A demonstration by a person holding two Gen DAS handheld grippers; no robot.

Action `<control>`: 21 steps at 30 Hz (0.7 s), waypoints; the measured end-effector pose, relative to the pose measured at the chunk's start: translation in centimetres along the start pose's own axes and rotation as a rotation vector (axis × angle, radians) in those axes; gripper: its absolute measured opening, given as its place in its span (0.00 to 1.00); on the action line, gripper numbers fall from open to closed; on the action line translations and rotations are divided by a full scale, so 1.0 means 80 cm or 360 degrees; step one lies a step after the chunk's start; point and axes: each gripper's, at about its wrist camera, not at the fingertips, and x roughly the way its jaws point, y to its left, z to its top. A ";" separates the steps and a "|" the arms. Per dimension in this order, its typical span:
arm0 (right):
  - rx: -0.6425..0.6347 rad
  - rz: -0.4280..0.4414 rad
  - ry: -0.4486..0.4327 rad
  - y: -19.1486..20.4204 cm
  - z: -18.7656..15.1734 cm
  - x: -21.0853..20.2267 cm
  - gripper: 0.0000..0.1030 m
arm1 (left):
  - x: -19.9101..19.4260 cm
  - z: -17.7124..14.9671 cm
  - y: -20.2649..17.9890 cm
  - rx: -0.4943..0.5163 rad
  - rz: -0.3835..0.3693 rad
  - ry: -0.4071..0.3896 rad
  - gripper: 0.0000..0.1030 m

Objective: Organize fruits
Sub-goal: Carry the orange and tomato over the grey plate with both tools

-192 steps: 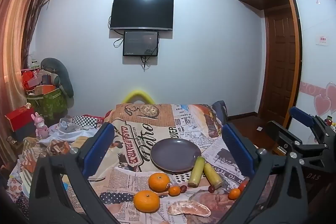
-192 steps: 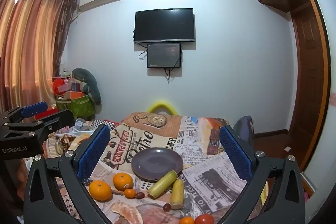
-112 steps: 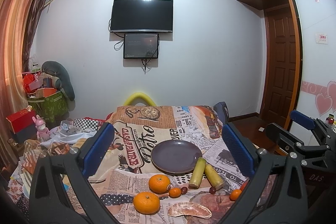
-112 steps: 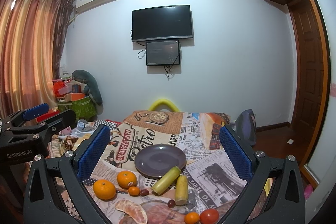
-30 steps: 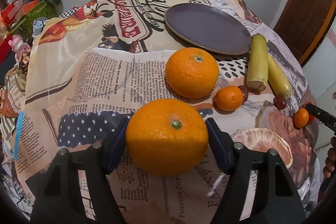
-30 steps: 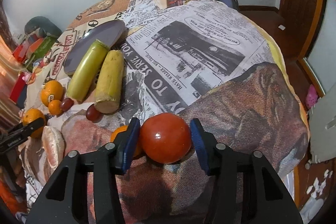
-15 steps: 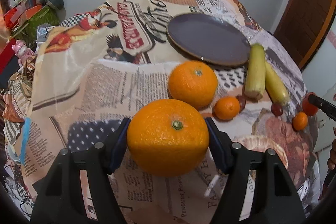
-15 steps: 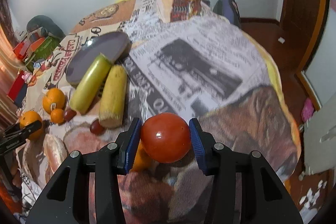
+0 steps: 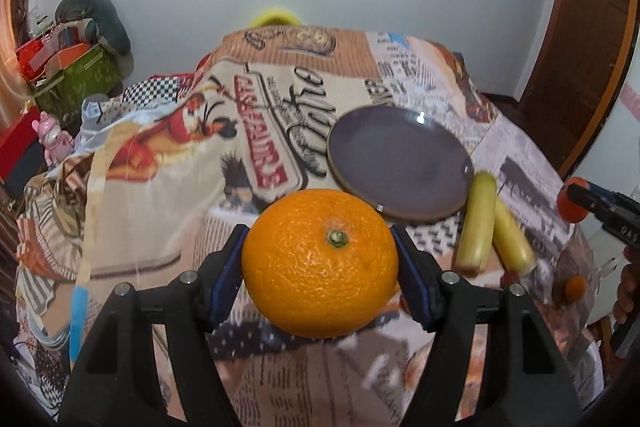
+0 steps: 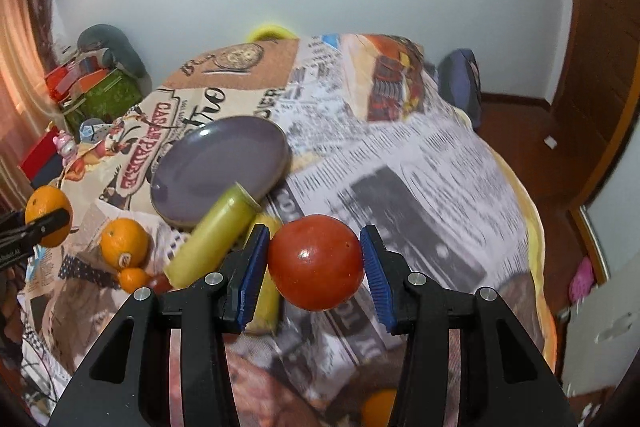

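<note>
Carrying two fruits at once: left tongs [image 9: 320, 263] clamp the orange [image 9: 320, 263], right tongs [image 10: 315, 262] pinch the tomato [image 10: 315, 262], both lifted clear, the empty plate [image 10: 220, 167] waiting at ten o'clock.

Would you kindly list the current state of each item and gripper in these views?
Left gripper: shut on large orange, lifted.
Right gripper: shut on tomato, lifted.
Purple plate: bare, on the cloth.
Second orange: resting on the cloth.
Two sugarcane pieces: lying beside the plate.
</note>
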 end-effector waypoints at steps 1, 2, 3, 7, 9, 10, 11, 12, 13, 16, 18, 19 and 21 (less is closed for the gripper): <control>-0.0017 0.0011 -0.0013 0.004 0.005 0.002 0.42 | 0.000 0.005 0.000 0.0000 -0.0003 -0.0009 0.67; -0.0024 0.0018 -0.0019 0.006 0.009 0.003 0.42 | 0.000 0.010 -0.001 0.0002 -0.0005 -0.0023 0.67; -0.0036 0.0028 -0.0031 0.010 0.014 0.005 0.42 | 0.001 0.016 -0.002 0.0003 -0.0007 -0.0038 0.67; -0.0068 0.0058 -0.0068 0.020 0.031 0.011 0.42 | 0.005 0.035 -0.004 -0.0012 -0.0038 -0.0069 0.67; -0.0081 0.0074 -0.0088 0.026 0.039 0.014 0.42 | 0.010 0.044 -0.006 -0.0009 -0.0049 -0.0082 0.67; -0.0088 0.0078 -0.0095 0.028 0.042 0.015 0.42 | 0.012 0.049 -0.008 -0.0004 -0.0050 -0.0088 0.67; -0.0102 0.0082 -0.0106 0.030 0.048 0.018 0.42 | 0.014 0.053 -0.009 0.0000 -0.0051 -0.0094 0.67; -0.0114 0.0084 -0.0113 0.032 0.052 0.020 0.42 | 0.016 0.056 -0.012 0.0003 -0.0054 -0.0098 0.67; -0.0123 0.0086 -0.0119 0.035 0.055 0.021 0.42 | 0.019 0.060 -0.014 0.0006 -0.0064 -0.0100 0.67; -0.0155 0.0093 -0.0128 0.040 0.065 0.027 0.42 | 0.026 0.070 -0.019 0.0017 -0.0080 -0.0107 0.67; -0.0177 0.0100 -0.0134 0.045 0.071 0.033 0.42 | 0.032 0.076 -0.022 0.0024 -0.0081 -0.0108 0.67; -0.0185 0.0102 -0.0136 0.047 0.073 0.035 0.42 | 0.037 0.079 -0.023 0.0023 -0.0089 -0.0104 0.67; -0.0204 0.0107 -0.0136 0.052 0.078 0.043 0.42 | 0.045 0.084 -0.025 0.0021 -0.0105 -0.0092 0.67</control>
